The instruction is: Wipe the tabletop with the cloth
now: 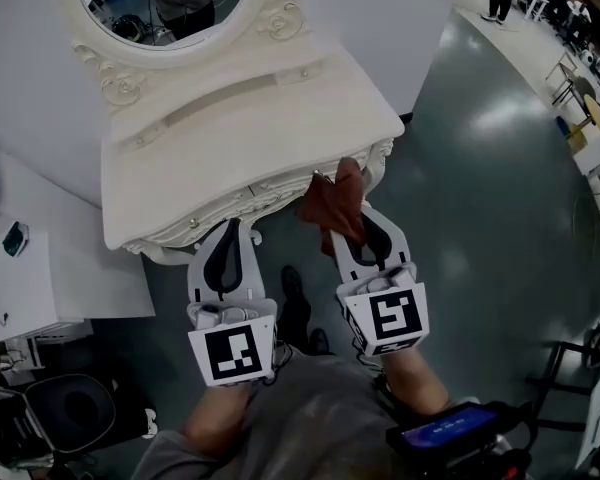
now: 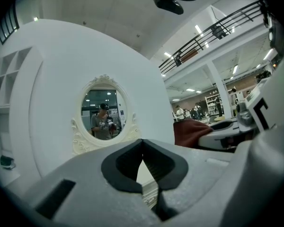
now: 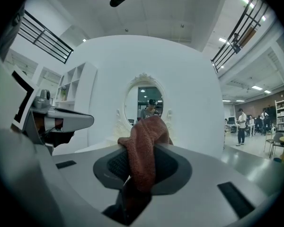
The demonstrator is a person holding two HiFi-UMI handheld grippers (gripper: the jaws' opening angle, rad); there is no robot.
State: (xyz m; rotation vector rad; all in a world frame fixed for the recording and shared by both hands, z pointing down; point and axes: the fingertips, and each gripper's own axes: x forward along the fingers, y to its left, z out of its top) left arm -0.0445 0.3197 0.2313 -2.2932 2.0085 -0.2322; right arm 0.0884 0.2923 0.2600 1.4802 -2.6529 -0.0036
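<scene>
**Cloth gripped at the table's front edge, wiping not yet begun**

The right gripper (image 3: pixel 142 148) has its jaws closed on one rust-brown cloth (image 3: pixel 144 145), which bunches up above the tips and hangs down in folds between them. In the head view the cloth sits at the front right edge of the white tabletop (image 1: pixel 250 148); whether it touches the surface cannot be told. The left gripper (image 2: pixel 142 142) has its jaws brought together with nothing between them. The cloth appears light, soft and limp. It will likely drape and fold under pressure, so a hold on a gathered bunch near the middle, as here, should leave loose fabric to press flat. Counted: one cloth, two grippers, one table, one oval mirror (image 1: pixel 165 8)
</scene>
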